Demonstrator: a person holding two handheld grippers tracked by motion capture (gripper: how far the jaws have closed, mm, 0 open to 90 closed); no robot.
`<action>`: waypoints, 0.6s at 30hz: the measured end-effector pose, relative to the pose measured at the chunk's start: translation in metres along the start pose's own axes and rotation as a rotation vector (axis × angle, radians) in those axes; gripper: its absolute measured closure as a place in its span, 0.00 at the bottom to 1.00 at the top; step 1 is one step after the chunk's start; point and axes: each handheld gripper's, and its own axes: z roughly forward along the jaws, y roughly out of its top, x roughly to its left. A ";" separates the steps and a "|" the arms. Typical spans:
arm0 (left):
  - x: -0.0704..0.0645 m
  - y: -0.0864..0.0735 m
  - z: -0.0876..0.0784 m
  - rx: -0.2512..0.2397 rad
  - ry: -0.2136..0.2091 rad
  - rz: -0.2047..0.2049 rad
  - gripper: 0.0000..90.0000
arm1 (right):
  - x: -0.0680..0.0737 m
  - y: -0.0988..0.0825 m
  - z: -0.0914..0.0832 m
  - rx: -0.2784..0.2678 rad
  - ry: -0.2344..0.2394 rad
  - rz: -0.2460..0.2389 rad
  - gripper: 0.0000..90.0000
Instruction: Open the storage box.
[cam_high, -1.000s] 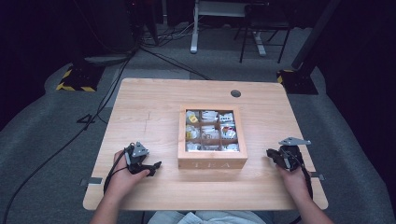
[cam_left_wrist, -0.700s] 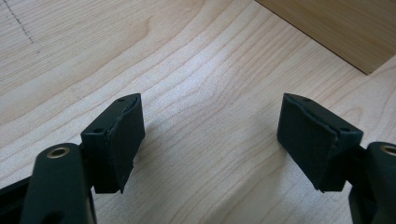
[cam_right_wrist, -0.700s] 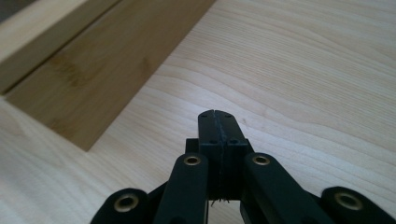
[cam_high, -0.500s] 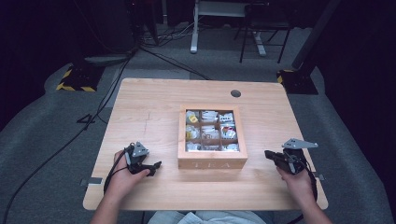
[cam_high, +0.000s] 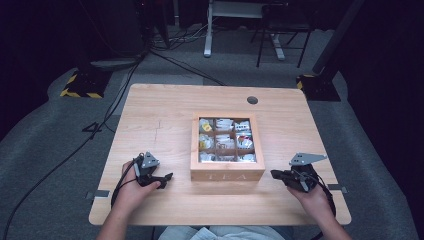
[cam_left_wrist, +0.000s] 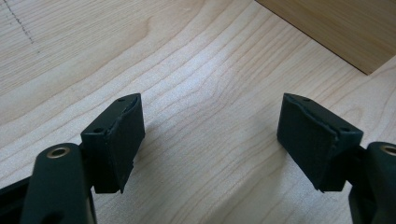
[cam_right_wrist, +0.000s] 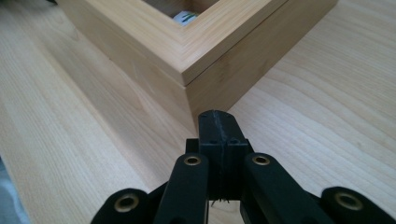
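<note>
With my right gripper (cam_right_wrist: 218, 122) clenched empty at the tea box (cam_high: 227, 172) corner and left gripper (cam_left_wrist: 210, 140) released, I risk shoving the box sideways.

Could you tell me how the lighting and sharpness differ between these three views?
High view: the table is brightly lit, surroundings nearly black. Left gripper view: crisp wood grain, soft shadows under the open jaws. Right gripper view: the tea box corner sharp, the shut jaws near the lens slightly soft.
</note>
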 end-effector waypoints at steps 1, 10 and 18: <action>0.000 0.000 0.000 0.000 0.000 0.000 0.27 | 0.001 0.000 0.001 0.008 0.000 -0.005 1.00; 0.000 0.000 0.000 0.000 0.002 -0.002 0.26 | 0.006 0.003 0.007 -0.015 0.043 -0.014 1.00; 0.000 0.000 0.001 -0.003 0.003 -0.003 0.26 | 0.006 0.005 0.009 -0.043 0.066 0.000 1.00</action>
